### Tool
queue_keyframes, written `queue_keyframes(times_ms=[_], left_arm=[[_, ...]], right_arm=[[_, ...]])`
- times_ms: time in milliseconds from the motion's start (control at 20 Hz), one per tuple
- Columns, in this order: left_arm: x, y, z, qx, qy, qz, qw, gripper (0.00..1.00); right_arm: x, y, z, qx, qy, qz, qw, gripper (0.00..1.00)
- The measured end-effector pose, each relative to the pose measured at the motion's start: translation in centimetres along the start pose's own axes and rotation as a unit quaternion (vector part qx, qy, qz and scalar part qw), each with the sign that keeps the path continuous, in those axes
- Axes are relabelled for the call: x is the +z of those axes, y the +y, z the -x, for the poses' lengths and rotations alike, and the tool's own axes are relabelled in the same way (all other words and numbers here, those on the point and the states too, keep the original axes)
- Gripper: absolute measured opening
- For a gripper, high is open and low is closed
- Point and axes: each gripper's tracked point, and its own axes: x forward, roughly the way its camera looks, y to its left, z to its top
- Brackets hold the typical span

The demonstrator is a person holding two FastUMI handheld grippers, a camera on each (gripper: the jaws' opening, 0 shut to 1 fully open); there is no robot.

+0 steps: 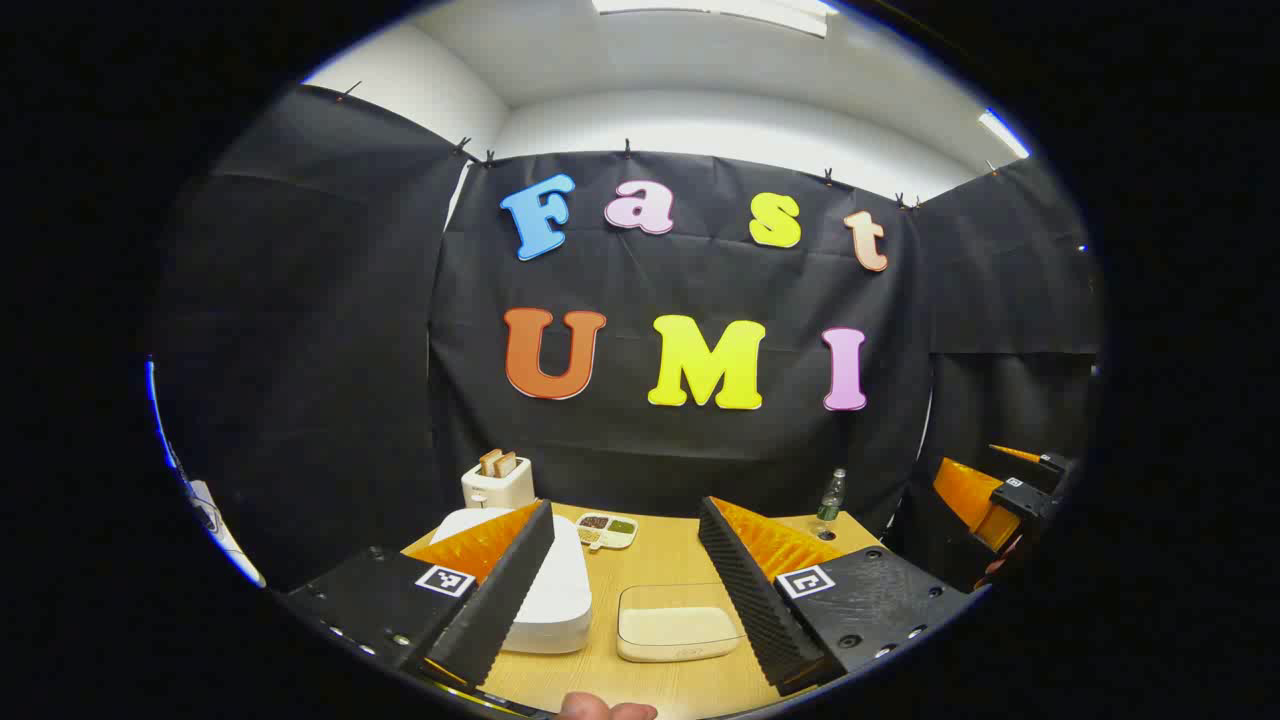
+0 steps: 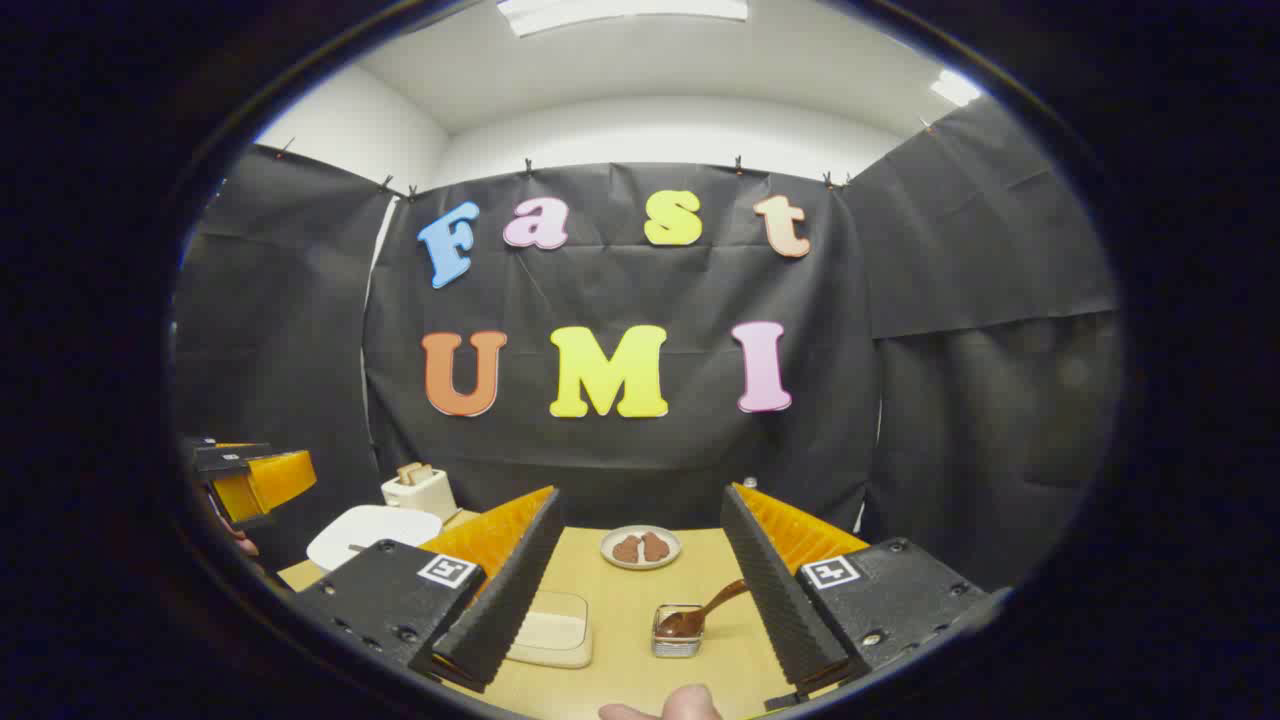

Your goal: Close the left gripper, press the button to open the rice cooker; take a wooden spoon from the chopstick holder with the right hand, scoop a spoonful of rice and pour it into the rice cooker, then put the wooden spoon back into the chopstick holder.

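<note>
Still, I held both grippers spread wide, empty. Rice cooker [image 1: 545, 590] sat lower left of frame; wooden spoon [image 2: 705, 608] lower centre in its holder [image 2: 676, 634], probably light, stiff; grab the handle.

A black cloth wall [image 1: 680, 450] hangs at the back and on both sides, held up by small clips. Above it are a white wall [image 2: 660, 130] and a white ceiling with bright long lights [image 2: 620, 10]. A light wooden table [image 2: 640, 610] stands in front.
</note>
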Motion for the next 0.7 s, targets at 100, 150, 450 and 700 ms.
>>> queue_keyframes(times_ms=[100, 150, 450, 700], left_arm=[[0.1, 0.0, -0.1, 0.0, 0.0, 0.006, 1.0, 0.94], [0.1, 0.2, -0.1, 0.002, 0.0, 0.004, 1.0, 0.94], [-0.1, 0.5, 0.0, 0.008, -0.001, 0.001, 1.0, 0.94], [-0.4, 0.7, -0.2, 0.019, -0.004, -0.006, 1.0, 0.94]], right_arm=[[0.1, 0.4, -0.1, 0.002, 0.0, 0.002, 1.0, 1.0], [0.2, 0.7, 0.0, 0.004, -0.002, 0.002, 1.0, 1.0], [0.7, 1.6, 0.0, 0.014, -0.006, 0.002, 1.0, 1.0], [0.4, 1.2, -0.4, 0.013, 0.001, 0.001, 1.0, 1.0]])
